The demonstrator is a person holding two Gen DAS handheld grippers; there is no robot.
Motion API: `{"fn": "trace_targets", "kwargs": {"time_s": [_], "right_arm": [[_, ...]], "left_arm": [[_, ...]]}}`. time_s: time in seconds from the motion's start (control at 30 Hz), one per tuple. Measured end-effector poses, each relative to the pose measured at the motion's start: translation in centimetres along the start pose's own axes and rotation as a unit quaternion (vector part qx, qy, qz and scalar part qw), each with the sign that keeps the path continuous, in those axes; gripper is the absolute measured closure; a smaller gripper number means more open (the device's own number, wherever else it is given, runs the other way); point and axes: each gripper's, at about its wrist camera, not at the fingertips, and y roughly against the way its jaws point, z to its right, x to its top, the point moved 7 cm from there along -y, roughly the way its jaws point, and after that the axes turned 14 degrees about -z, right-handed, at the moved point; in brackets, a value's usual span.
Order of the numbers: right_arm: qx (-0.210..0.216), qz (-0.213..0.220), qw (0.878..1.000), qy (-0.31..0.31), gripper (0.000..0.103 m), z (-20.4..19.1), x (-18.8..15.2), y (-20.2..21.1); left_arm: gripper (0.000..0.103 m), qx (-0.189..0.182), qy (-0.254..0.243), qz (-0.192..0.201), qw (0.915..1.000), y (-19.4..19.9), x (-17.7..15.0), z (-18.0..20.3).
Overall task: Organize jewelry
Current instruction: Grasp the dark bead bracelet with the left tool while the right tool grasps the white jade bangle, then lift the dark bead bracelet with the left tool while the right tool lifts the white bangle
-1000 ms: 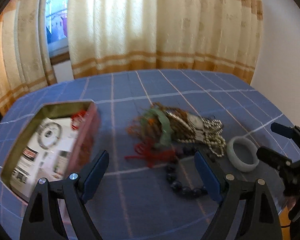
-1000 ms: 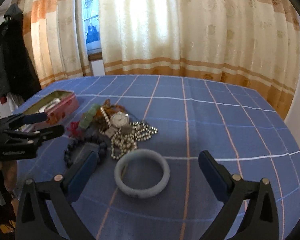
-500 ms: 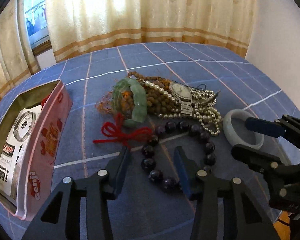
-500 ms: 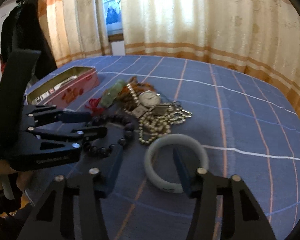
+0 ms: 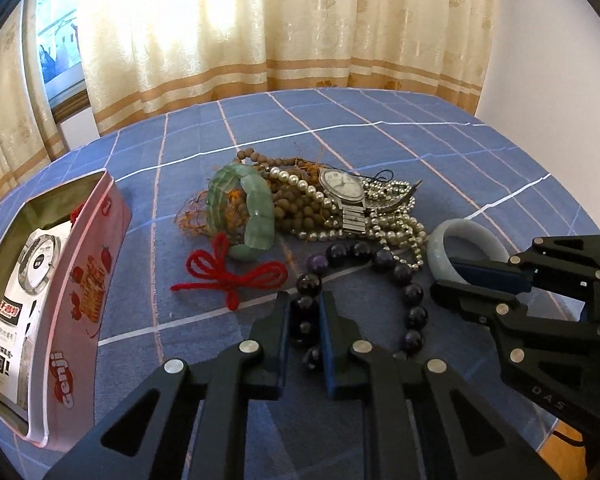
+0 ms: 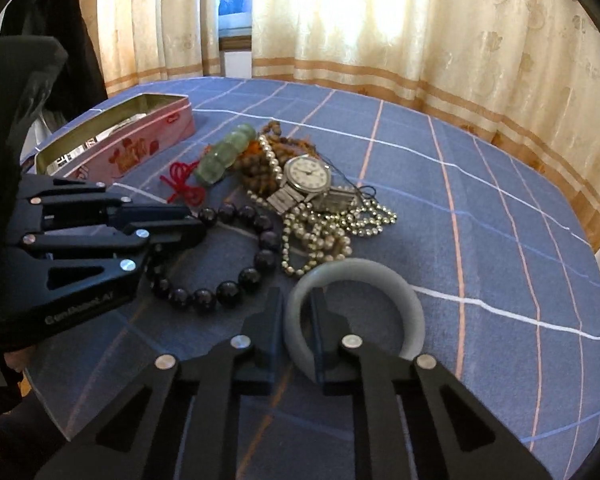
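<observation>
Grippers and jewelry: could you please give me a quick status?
Left gripper shut on dark beads. Right gripper shut on bangle. Tin open; nothing blocking.

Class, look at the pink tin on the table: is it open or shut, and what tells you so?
Open. The pink tin has no lid on; its metal inside and a printed card lying in it show from above.

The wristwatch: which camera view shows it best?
The right wrist view. There the wristwatch faces the camera, its round dial and metal strap plain. In the left wrist view the wristwatch shows too, but the dial looks slanted, among pearl strings.
</observation>
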Motion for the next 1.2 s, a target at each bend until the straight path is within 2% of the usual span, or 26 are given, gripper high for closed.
{"fn": "trace_targets", "kwargs": {"time_s": [0.4,0.63,0.9,1.2], "right_arm": [[-0.004,0.045,0.999,-0.019,0.089,0.5,0.3,1.6],[-0.001,0.064,0.998,-0.026,0.089,0.6,0.5,2.3],[0.007,0.087,0.996,-0.019,0.089,-0.2,1.2,3.7],[0.014,0.108,0.994,-0.008,0.089,-1.4,2.1,5.0]], "left_arm": [[0.090,0.014,0.009,0.073,0.9972,2.6,0.2,-0.4],[0.090,0.010,0.018,0.094,0.9954,3.9,0.0,-0.7],[0.090,0.021,0.021,0.134,0.9906,7.6,0.3,-1.2],[0.090,0.031,0.037,0.156,0.9866,9.9,0.3,-2.7]]}}
